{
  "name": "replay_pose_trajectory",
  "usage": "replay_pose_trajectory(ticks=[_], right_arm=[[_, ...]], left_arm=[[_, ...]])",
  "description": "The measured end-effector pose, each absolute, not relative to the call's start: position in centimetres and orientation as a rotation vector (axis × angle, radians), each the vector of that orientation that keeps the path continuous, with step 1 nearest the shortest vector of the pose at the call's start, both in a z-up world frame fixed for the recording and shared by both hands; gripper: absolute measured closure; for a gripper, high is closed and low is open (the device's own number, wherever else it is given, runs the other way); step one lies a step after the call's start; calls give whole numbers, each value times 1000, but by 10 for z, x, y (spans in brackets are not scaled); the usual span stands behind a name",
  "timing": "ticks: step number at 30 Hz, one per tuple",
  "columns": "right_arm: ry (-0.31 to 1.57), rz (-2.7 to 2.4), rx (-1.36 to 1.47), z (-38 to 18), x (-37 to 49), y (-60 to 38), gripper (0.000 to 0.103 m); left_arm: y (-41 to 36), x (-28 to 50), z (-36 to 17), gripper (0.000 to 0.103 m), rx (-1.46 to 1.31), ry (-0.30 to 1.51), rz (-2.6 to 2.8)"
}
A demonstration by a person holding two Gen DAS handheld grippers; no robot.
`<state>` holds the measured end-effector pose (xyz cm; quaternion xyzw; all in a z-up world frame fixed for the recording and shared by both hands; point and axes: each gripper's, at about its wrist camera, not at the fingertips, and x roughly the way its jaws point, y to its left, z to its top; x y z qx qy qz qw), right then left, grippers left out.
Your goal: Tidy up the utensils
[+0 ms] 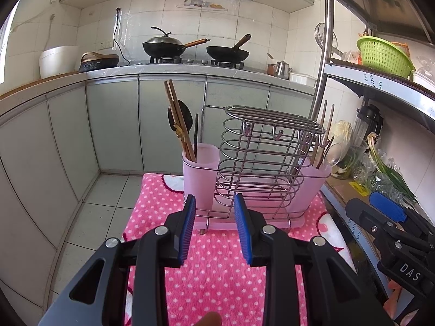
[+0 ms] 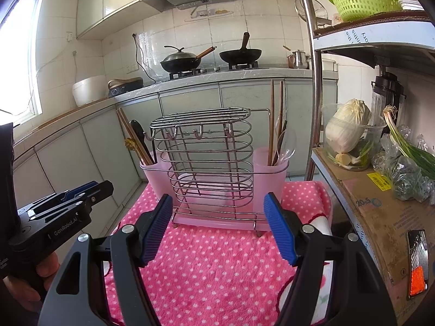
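Lettering "GenRobot.AI" marks left tool (image 2: 89, 187); "DAS" marks right tool (image 1: 380, 206).

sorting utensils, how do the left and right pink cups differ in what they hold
The left cup holds wooden chopsticks leaning left and a black spoon. The right cup holds chopsticks standing nearly upright and a clear spoon. Both are frosted pink cups set in the wire rack on the dotted towel.

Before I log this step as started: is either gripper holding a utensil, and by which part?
Nothing is held. Left gripper and right gripper both have open, empty jaws.
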<state>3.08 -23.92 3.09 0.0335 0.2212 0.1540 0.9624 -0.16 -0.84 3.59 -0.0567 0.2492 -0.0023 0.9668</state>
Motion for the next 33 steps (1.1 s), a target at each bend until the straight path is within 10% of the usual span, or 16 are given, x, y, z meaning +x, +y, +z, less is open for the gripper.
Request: replay_pose_trajectory(ticks=[33], right_arm=[[440,304,73,32,29,-241,33]], left_arm=[[-10,-7,36,75,-86,472,32]])
